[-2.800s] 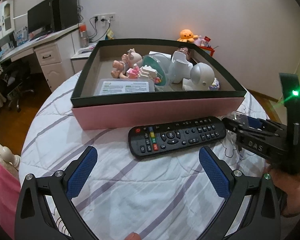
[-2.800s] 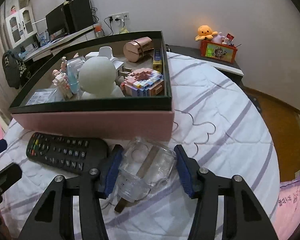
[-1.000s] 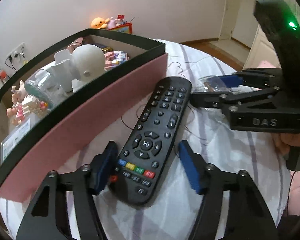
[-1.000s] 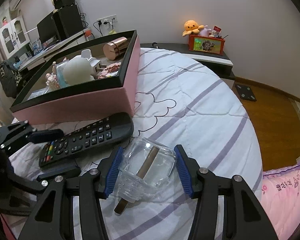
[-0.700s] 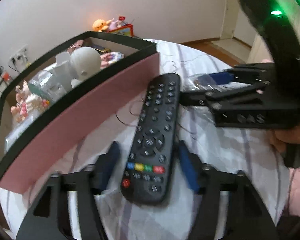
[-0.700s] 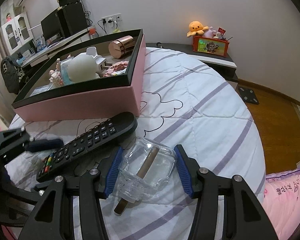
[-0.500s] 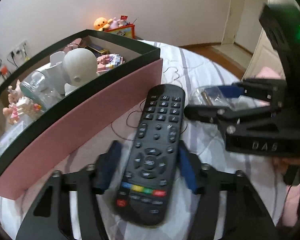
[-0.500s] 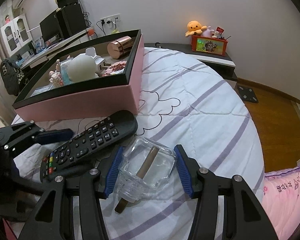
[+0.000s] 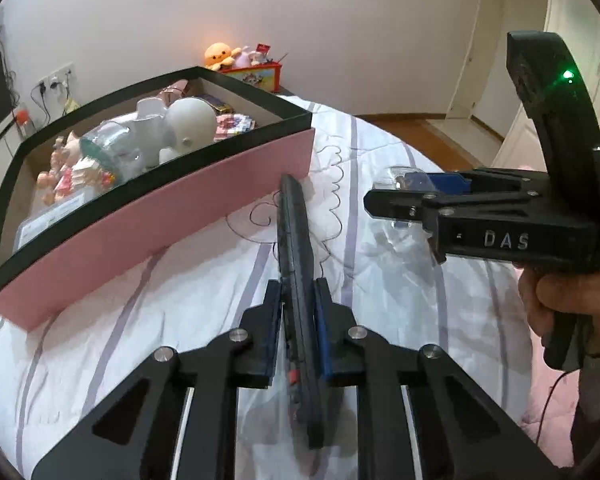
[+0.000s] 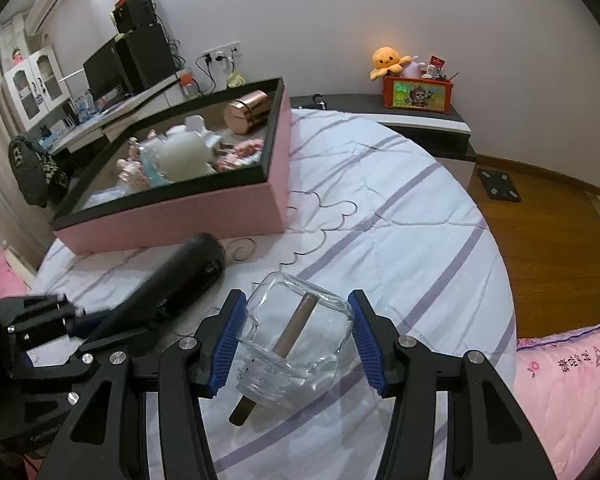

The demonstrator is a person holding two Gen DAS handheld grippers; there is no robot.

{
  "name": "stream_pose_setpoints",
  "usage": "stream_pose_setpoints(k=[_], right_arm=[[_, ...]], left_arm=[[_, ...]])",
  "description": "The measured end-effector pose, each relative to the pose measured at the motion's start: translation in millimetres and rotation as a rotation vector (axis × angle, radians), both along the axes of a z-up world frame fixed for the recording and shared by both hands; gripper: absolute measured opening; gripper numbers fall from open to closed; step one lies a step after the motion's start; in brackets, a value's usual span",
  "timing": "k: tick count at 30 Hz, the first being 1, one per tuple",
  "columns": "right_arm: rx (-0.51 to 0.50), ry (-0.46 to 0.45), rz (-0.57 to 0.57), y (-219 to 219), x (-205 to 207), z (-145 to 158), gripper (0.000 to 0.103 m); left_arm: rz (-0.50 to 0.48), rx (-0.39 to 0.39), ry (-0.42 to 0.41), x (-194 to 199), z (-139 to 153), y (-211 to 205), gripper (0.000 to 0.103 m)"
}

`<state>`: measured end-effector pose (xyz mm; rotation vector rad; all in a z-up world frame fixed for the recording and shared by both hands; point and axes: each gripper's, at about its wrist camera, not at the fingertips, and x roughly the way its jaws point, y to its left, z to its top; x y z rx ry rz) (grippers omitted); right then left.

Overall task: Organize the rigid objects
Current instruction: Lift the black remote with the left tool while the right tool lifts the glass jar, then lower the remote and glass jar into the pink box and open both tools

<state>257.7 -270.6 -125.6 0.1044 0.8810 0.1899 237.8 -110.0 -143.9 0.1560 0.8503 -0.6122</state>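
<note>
Right wrist view: one glass jar [image 10: 296,332], one remote [image 10: 172,280], one pink box [image 10: 172,216].

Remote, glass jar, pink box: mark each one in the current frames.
remote [image 9: 296,248]: left wrist view, its narrow edge, ahead of the blue pads clamping it.
glass jar [image 10: 300,332]: right wrist view, clear body around the brown stick.
pink box [image 10: 172,220]: right wrist view, near pink side wall.

Left gripper [image 9: 298,312] pointing steeply downward, jaws clamping tight on a thin object turned edge-up between the pads. Right gripper [image 10: 296,338] angling down likewise, jaws pressing a wide clear object; hand [image 9: 568,308] gripping its handle.
</note>
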Motion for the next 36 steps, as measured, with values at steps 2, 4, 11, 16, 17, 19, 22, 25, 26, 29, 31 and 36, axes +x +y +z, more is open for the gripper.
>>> stream_pose_setpoints(k=[2, 4, 11, 16, 17, 19, 22, 25, 26, 29, 31, 36], right_arm=[[-0.004, -0.006, 0.008, 3.7, -2.1, 3.0, 0.054], [-0.009, -0.001, 0.009, 6.7, -2.5, 1.7, 0.054], [-0.015, 0.013, 0.009, 12.5, -4.3, -3.4, 0.054], [-0.021, 0.008, 0.005, 11.3, -5.7, -0.3, 0.054], [-0.022, 0.007, 0.005, 11.3, -6.0, -0.1, 0.054], [-0.021, 0.005, 0.005, 11.7, -6.4, 1.0, 0.054], [-0.019, 0.001, 0.012, 14.2, -7.6, 2.9, 0.054], [-0.016, -0.007, 0.025, 19.2, -9.0, 6.9, 0.054], [-0.014, -0.013, 0.033, 21.7, -9.3, 10.0, 0.054], [-0.013, -0.034, 0.052, 29.2, -8.5, 20.1, 0.054], [-0.009, -0.057, 0.076, 37.2, -6.0, 30.5, 0.054], [-0.011, -0.117, 0.132, 58.8, 10.1, 57.7, 0.054]], left_arm=[[0.007, 0.010, 0.004, -2.9, -2.8, 4.7, 0.016], [0.022, 0.033, 0.009, -1.3, -8.2, 7.1, 0.019], [0.066, 0.051, 0.008, 16.0, -13.4, 4.9, 0.056], [0.101, -0.017, 0.057, 22.5, -11.3, 19.5, 0.044], [0.099, -0.019, 0.051, 19.5, -9.7, 20.5, 0.044], [0.100, -0.037, 0.035, 10.1, -4.7, 24.5, 0.044], [0.112, -0.053, 0.019, 2.3, 2.2, 33.6, 0.044], [0.127, -0.060, -0.002, -2.4, 12.6, 43.0, 0.044], [0.132, -0.061, -0.011, -3.8, 17.0, 46.0, 0.044], [0.152, -0.068, -0.050, -8.3, 33.9, 54.8, 0.044], [0.166, -0.074, -0.078, -7.8, 47.1, 61.3, 0.044], [0.207, -0.074, -0.142, 6.1, 72.0, 75.5, 0.044]])
